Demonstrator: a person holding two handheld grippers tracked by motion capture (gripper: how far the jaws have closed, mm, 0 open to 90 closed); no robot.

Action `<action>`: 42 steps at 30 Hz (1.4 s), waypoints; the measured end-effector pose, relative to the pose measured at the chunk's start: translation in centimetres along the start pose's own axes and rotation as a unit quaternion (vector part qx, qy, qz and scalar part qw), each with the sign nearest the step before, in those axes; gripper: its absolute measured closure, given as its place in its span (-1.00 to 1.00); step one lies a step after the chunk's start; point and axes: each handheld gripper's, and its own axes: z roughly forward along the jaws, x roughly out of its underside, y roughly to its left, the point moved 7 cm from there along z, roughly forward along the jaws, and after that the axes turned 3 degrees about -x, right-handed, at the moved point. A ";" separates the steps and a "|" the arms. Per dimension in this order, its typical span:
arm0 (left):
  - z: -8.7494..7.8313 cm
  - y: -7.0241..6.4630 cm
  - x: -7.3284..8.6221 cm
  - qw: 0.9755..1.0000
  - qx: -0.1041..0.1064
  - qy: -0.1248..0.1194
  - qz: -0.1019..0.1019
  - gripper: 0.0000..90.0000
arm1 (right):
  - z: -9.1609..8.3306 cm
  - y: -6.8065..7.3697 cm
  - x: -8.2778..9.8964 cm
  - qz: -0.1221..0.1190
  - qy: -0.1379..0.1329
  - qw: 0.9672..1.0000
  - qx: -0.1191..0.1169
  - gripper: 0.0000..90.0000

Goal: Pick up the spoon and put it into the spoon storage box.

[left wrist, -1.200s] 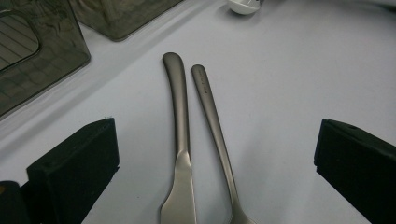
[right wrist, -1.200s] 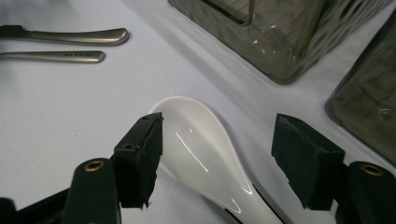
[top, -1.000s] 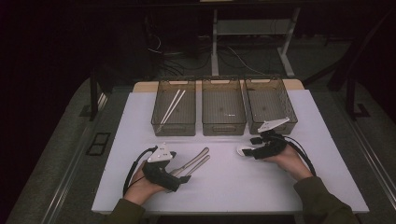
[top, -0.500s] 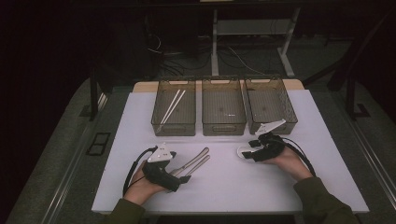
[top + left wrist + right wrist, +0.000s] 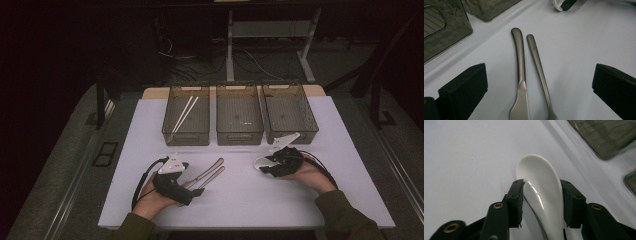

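right gripper [image 5: 541, 195] jaws just closing, now clamped on the white spoon [image 5: 541, 185] near the table's [image 5: 300, 210] right edge. ready to lift toward a bin [image 5: 290, 112]. left gripper [image 5: 539, 82] gaping over two metal utensils [image 5: 529, 75], gripping nothing.

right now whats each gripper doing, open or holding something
Left gripper: open, fingers wide either side of two metal handles, not touching.
Right gripper: fingers have just been closing, now on the white spoon.

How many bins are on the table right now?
3: left bin holding white chopsticks, middle bin, right bin, side by side along the table's far edge.
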 end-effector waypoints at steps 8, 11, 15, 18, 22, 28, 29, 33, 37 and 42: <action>0.0 0.0 0.0 1.000 0.001 0.001 0.001 -1.00 | -0.1 0.3 0.0 -0.022 0.003 1.000 -0.010 0.52; 0.0 0.0 0.0 1.000 0.001 0.001 0.001 -1.00 | -0.1 0.5 0.0 -0.026 0.003 1.000 -0.011 0.60; 0.0 0.0 0.0 1.000 0.001 0.001 0.003 -1.00 | -0.1 0.6 0.0 -0.030 0.004 0.999 -0.012 0.67; 0.1 -0.1 0.0 1.000 0.001 0.001 0.002 -1.00 | -0.1 0.6 0.0 -0.030 0.005 0.999 -0.013 0.72; 0.1 0.0 0.1 1.000 0.001 0.001 0.003 -1.00 | -0.1 0.7 0.0 -0.025 0.007 1.000 -0.013 0.73; 0.1 -0.1 0.0 1.000 0.004 0.000 0.004 -1.00 | -0.3 0.6 -0.1 -0.028 0.010 1.000 -0.005 0.74; 0.1 -0.1 0.0 1.000 0.004 0.000 0.004 -1.00 | -0.5 0.6 -0.2 -0.028 0.007 1.000 -0.004 0.74; 0.1 -0.1 0.1 1.000 0.005 0.000 0.004 -1.00 | -1.3 0.4 -0.6 -0.016 -0.010 1.000 0.002 0.74; 0.0 -0.1 0.0 1.000 0.005 -0.002 0.004 -1.00 | -2.1 0.2 -0.9 -0.008 -0.028 0.999 0.013 0.74; 0.1 -0.1 0.0 1.000 0.006 -0.003 0.004 -1.00 | -3.1 -0.1 -1.1 0.003 -0.050 0.999 0.014 0.74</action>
